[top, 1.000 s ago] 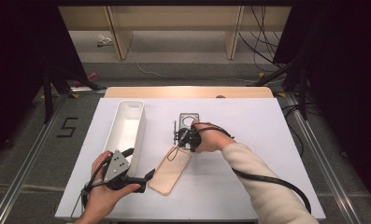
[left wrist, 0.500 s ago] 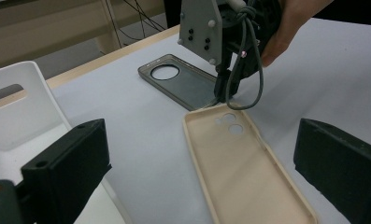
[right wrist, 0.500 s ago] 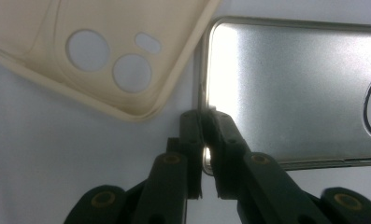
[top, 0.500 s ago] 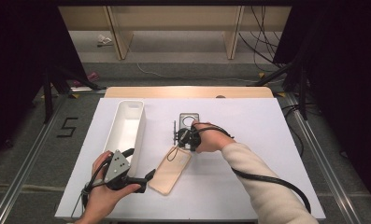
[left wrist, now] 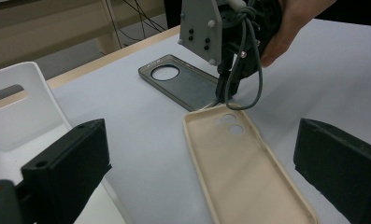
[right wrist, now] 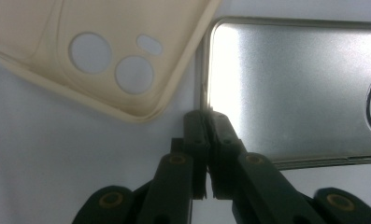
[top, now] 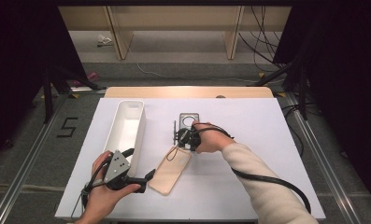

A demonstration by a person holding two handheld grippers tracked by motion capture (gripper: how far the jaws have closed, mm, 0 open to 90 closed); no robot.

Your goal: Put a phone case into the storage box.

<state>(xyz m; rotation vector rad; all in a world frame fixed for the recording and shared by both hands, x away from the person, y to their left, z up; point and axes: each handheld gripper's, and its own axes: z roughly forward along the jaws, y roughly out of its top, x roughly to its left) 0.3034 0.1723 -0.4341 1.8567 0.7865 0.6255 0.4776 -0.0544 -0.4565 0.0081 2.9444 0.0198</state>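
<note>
Right gripper view shows the right hand-held gripper (right wrist: 205, 116) pinched together on the grey case's (right wrist: 290, 88) corner beside the beige case (right wrist: 57, 28); the left hand-held gripper (left wrist: 202, 154) gapes apart.

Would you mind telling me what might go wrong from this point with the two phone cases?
The right gripper, jaws closed, seems to pinch only the grey metallic phone case's corner edge; it may slip. The beige soft phone case lies against that corner and could get dragged. The open left gripper is close and might nudge the beige case.
</note>
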